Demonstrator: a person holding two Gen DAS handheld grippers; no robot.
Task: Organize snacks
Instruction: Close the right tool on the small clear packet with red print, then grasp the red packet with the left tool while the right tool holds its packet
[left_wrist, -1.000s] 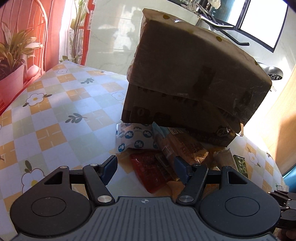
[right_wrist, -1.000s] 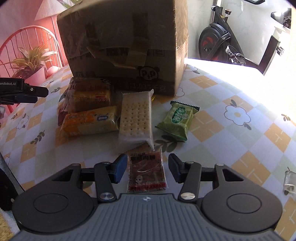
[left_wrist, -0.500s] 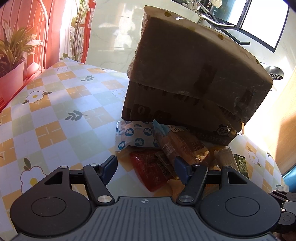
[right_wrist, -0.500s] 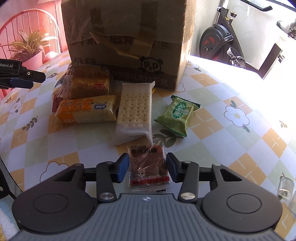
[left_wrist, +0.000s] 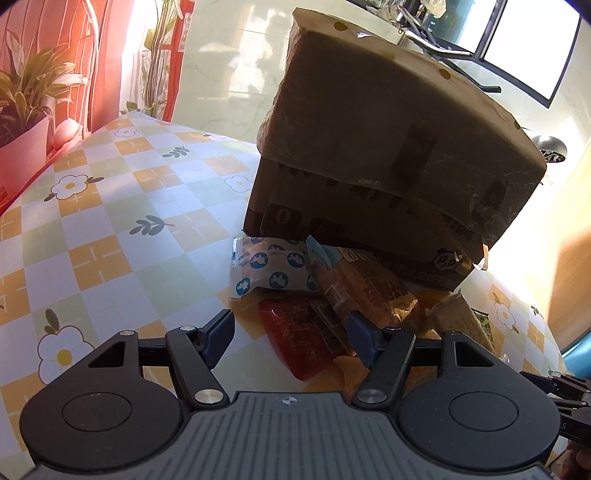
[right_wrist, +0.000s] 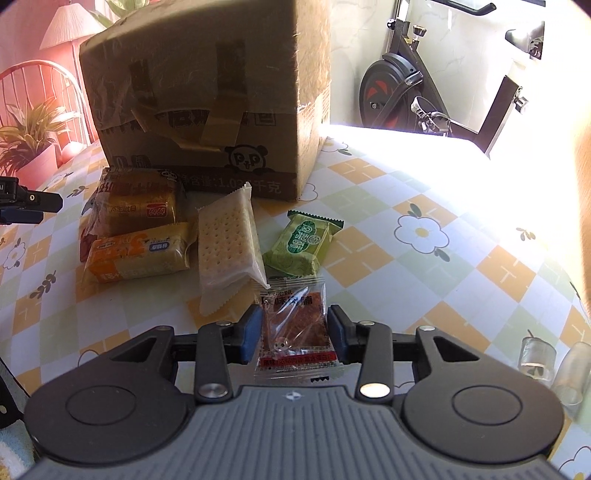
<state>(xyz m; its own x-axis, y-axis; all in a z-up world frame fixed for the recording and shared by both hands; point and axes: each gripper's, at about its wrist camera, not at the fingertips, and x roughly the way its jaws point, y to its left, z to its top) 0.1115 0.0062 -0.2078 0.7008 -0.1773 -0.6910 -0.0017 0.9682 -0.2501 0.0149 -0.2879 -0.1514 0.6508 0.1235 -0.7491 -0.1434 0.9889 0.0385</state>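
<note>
Left view: my left gripper (left_wrist: 291, 334) hangs spread over a red packet (left_wrist: 295, 332) by the box (left_wrist: 388, 155). Right view: my right gripper (right_wrist: 292, 329), jaws just closing, pinches a jerky sachet (right_wrist: 295, 332) lifted off the table (right_wrist: 424, 280); the box shows a panda marked "P&P".

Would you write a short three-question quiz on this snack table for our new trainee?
1. True or false: the green snack packet lies on top of the cracker pack.
2. Which gripper has a packet between its jaws? A) left gripper B) right gripper C) both
3. Fill in: the cardboard box has a ____ face printed near its lower edge.

Key
1. False: it lies on the tablecloth beside the crackers, toward the exercise bike's side.
2. B: the jaws, which have just been closing, sit on either side of the clear jerky packet; the left gripper's jaws are open with nothing gripped.
3. Panda.
</note>
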